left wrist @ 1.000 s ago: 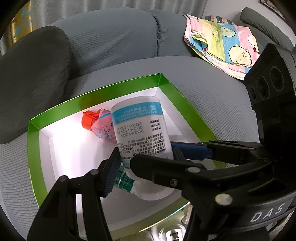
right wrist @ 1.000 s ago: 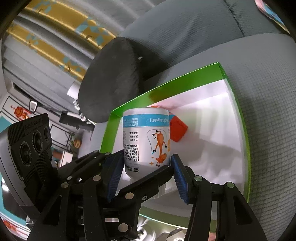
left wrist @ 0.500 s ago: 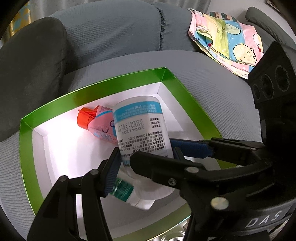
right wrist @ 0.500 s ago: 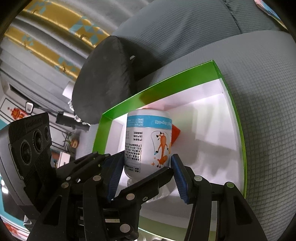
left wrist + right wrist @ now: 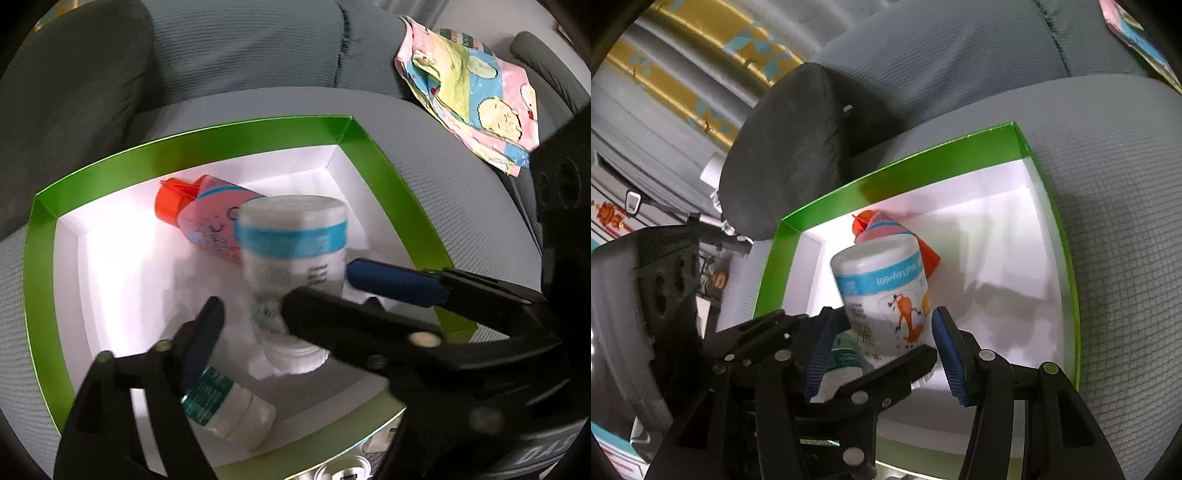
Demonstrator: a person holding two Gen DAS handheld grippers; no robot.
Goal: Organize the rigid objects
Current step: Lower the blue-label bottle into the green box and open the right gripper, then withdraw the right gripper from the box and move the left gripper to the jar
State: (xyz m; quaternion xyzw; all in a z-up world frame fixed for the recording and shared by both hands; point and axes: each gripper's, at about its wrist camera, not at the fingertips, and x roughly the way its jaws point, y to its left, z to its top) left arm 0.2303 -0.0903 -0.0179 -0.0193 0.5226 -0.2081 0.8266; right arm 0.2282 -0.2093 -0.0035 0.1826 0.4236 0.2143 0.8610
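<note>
The white bottle (image 5: 291, 254) with the blue band is seen blurred and tilted between the fingers of both grippers, inside the green-rimmed box (image 5: 207, 138) — the release step looks to be in hand. The left gripper (image 5: 284, 295) is spread wide, gaps showing on both sides of the bottle. The right gripper (image 5: 881, 343) is likewise parted; whether its pads touch the label cannot be told, but no firm clamp is seen. Just beyond the bottle, a pink bottle with an orange cap (image 5: 207, 221) is lying on the box floor; below the left finger, a smaller teal-labelled bottle (image 5: 221, 406) is lying near the front wall. The box is set on a grey sofa seat (image 5: 1108, 184). Next — judged, not seen — both grippers would be drawn back clear of the rim, without the tipping bottle being knocked.
</note>
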